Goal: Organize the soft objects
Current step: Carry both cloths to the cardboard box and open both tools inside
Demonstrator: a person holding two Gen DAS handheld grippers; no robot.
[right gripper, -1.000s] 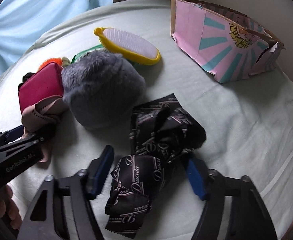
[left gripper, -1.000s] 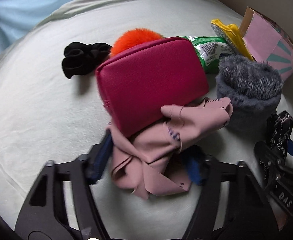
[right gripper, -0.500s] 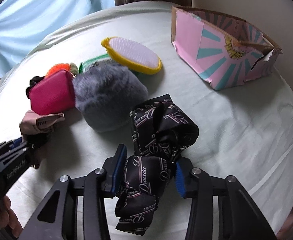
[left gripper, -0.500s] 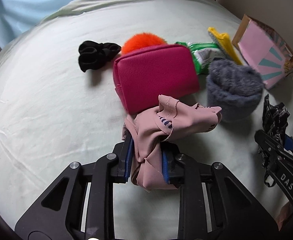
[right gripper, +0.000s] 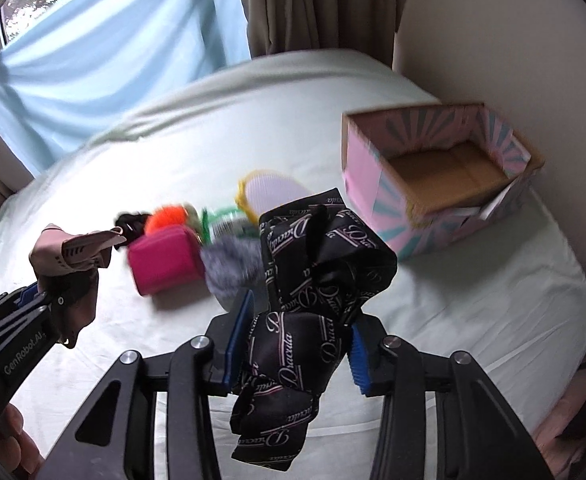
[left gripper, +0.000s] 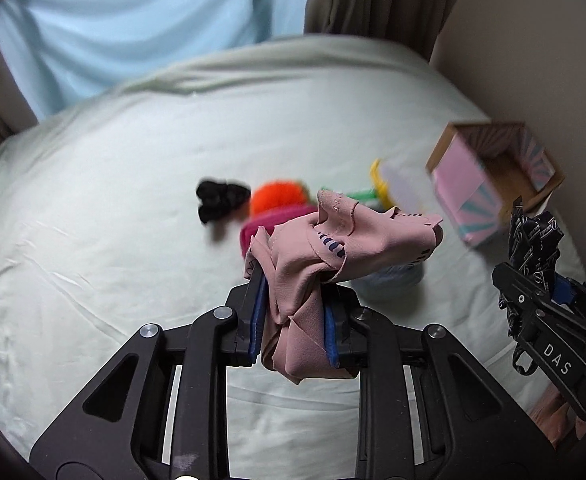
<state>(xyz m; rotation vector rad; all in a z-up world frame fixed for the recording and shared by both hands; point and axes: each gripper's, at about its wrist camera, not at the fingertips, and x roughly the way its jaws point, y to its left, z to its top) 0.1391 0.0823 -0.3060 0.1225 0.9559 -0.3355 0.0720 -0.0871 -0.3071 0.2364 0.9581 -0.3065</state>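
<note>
My left gripper (left gripper: pixel 293 320) is shut on a crumpled pink cloth (left gripper: pixel 333 248) and holds it above the pale green bed. It shows at the left of the right wrist view (right gripper: pixel 73 248). My right gripper (right gripper: pixel 293 340) is shut on a black printed scarf (right gripper: pixel 317 280), also lifted off the bed; the scarf shows at the right of the left wrist view (left gripper: pixel 533 240). An open pink and teal cardboard box (right gripper: pixel 445 176) stands at the far right, empty inside.
On the bed (left gripper: pixel 113 220) lie a magenta pouch (right gripper: pixel 161 260), a grey furry hat (right gripper: pixel 229 260), an orange pom-pom (left gripper: pixel 277 196), a black scrunchie (left gripper: pixel 221 196), a yellow brush (right gripper: pixel 269 192) and a green pack. A wall runs along the right, curtains behind.
Both grippers closed on their cloths and lifted them well above the bed. The views pulled back and up, so the box's open top shows.
</note>
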